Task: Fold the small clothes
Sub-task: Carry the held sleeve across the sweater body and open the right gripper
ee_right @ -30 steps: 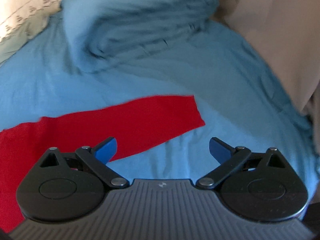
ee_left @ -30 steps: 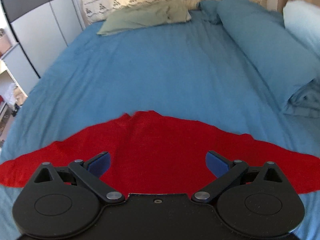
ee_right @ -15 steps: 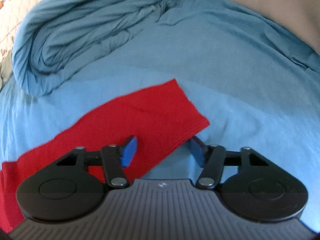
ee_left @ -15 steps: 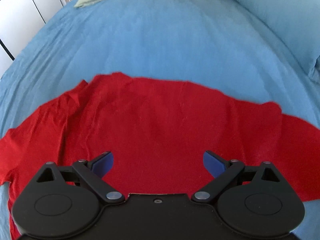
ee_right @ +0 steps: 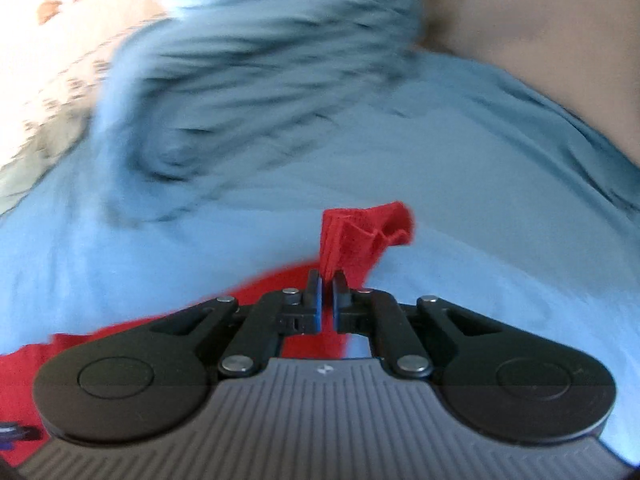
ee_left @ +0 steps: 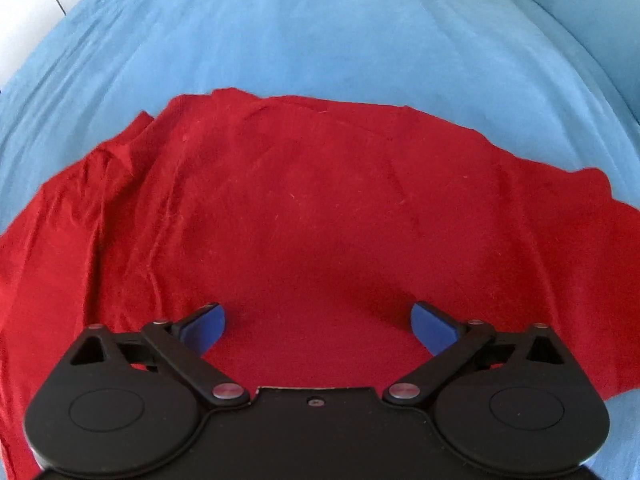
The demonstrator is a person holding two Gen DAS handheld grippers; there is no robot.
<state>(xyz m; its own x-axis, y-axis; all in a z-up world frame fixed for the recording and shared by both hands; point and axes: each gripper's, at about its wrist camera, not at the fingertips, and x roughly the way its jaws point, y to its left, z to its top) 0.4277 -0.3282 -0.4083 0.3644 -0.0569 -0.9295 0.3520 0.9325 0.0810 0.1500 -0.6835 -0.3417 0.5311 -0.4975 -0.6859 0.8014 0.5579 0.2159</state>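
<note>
Left gripper [ee_left: 318, 318]: bottom centre of the left wrist view; its blue-padded fingers [ee_left: 202, 326] are spread wide with nothing between them, hovering over the middle of the cloth.
Red garment [ee_left: 304, 216]: lies spread on the bed, filling the lower and middle part of the left wrist view; wrinkled and bunched toward the left of the frame, smoother at centre, one part running off toward the right edge.
Right gripper [ee_right: 327, 284]: bottom centre of the right wrist view; fingers [ee_right: 314, 294] drawn almost together, pinching an end of the red cloth.
Pinched end [ee_right: 362, 238]: a crumpled, folded wad of the red garment stands up just above the fingertips at mid-frame, lifted off the sheet; more red cloth trails down to the lower left corner.
Bed [ee_left: 320, 40]: blue sheet under and beyond the garment, filling the upper half of the left wrist view.
Blue bedding [ee_right: 256, 72]: a rumpled heap beyond the pinched end, upper centre of the right wrist view, blurred.
Beige surface [ee_right: 540, 20]: upper right of the right wrist view, too blurred to identify.
</note>
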